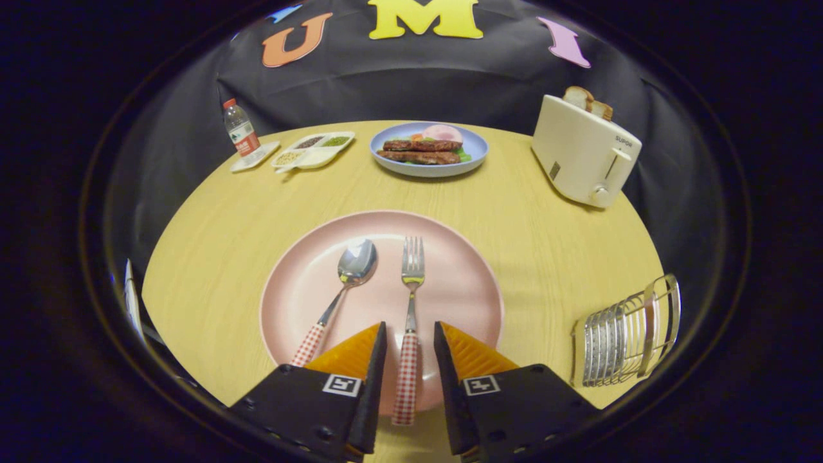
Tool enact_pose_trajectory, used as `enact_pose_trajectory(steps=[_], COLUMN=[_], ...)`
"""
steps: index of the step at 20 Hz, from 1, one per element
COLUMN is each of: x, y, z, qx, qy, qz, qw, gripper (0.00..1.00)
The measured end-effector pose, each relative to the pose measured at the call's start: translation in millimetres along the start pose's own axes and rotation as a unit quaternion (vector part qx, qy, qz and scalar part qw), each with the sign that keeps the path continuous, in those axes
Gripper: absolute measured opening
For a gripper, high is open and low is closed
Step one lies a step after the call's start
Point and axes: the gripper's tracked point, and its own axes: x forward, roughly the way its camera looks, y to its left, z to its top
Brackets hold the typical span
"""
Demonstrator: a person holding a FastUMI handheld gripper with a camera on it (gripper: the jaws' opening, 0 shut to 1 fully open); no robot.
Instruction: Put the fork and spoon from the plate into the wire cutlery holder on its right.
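Observation:
A pink plate [463, 289] lies on the round wooden table just ahead of my fingers. On it lie a spoon [347, 280] at the left and a fork [410, 302] at the right, both with red-and-white checked handles. My gripper [410, 331] is open, with the fork's handle lying in the gap between the two fingers, a little room on each side. The spoon's handle runs just left of the left finger. The wire cutlery holder [627, 337] stands to the right of the plate, near the table's edge.
At the back of the table stand a white toaster [582, 154] with bread slices, a blue plate of food [429, 149], a divided white snack tray [313, 149] and a small water bottle [240, 130]. Bare wood lies between the pink plate and these.

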Motion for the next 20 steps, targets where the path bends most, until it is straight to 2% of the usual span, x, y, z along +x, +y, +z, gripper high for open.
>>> enact_pose_trajectory(steps=[3,5,6,10,14,20], x=[-3,-13,-15,-50,-97,-161], y=[2,3,1,2,-11,-66], z=[-2,3,2,12,21,29], qx=[-0.005,-0.002,0.000,-0.005,-0.012,-0.024], qy=[0.012,0.009,0.012,-0.002,-0.019,-0.019], qz=[0.006,0.005,0.002,0.039,0.046,0.019], qw=[1.000,1.000,1.000,0.999,0.999,0.999], gripper=[0.14,0.13,0.06,0.06,0.06,0.06])
